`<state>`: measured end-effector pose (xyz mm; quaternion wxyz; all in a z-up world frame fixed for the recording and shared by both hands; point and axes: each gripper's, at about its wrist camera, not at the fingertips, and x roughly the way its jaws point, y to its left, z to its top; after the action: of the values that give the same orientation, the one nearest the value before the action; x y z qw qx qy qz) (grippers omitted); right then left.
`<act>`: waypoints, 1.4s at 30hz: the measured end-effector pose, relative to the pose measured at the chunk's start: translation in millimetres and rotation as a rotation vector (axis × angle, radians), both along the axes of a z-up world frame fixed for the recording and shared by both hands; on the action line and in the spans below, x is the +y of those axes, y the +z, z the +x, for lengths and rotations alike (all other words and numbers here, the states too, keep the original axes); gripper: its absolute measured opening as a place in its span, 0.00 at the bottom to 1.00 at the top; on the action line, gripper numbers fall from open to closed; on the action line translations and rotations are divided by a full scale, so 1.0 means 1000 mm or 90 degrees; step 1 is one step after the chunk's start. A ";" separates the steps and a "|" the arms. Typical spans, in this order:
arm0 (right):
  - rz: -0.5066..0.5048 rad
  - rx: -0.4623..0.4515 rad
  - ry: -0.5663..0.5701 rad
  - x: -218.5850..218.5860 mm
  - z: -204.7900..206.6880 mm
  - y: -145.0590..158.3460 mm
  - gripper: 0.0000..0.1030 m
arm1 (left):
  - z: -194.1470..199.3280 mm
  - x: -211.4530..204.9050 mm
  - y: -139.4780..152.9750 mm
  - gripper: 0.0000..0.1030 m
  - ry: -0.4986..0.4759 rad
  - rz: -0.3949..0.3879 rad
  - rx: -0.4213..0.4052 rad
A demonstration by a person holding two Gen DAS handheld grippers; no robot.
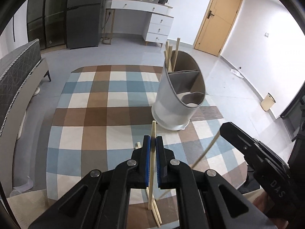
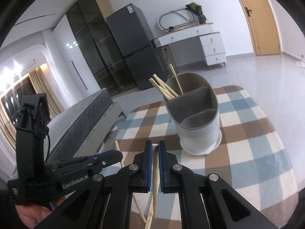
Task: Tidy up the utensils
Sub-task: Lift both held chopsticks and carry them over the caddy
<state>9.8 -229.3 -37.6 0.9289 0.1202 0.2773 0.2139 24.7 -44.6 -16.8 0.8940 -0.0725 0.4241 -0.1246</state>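
My left gripper (image 1: 153, 139) is shut on a pale wooden chopstick (image 1: 152, 171), which stands nearly upright above the checked tablecloth (image 1: 95, 114). My right gripper (image 2: 155, 146) is shut on a second chopstick (image 2: 155, 183). It shows in the left wrist view as the black right gripper (image 1: 223, 129) with its blurred stick (image 1: 206, 149). The left gripper (image 2: 119, 155) appears at the left of the right wrist view. Ahead stands the grey-white utensil holder (image 1: 171, 103) (image 2: 198, 131), with several chopsticks (image 2: 164, 90) in its far compartment. The nearer compartments look empty.
More loose chopsticks (image 1: 157, 216) lie on the cloth below the left gripper. The table's rounded edge (image 2: 282, 196) runs close on the right. Beyond it are a bed (image 1: 17, 72), a dark fridge (image 2: 133, 43), a white dresser (image 1: 144, 11) and a small bin (image 1: 267, 102).
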 end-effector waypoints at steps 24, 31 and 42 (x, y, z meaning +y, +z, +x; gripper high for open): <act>-0.053 -0.036 -0.050 -0.016 -0.004 0.032 0.05 | 0.008 -0.012 0.050 0.00 -0.088 -0.049 -0.050; -0.064 -0.069 -0.059 -0.032 0.013 0.065 0.05 | 0.028 -0.020 0.084 0.00 -0.096 -0.072 -0.076; -0.078 -0.132 -0.074 -0.053 0.078 0.138 0.05 | 0.079 -0.028 0.139 0.00 -0.088 -0.103 -0.130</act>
<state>88.1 -282.8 100.5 0.9692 0.0562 0.1846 0.1533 104.0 -72.9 122.3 0.9131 -0.1021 0.3233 -0.2265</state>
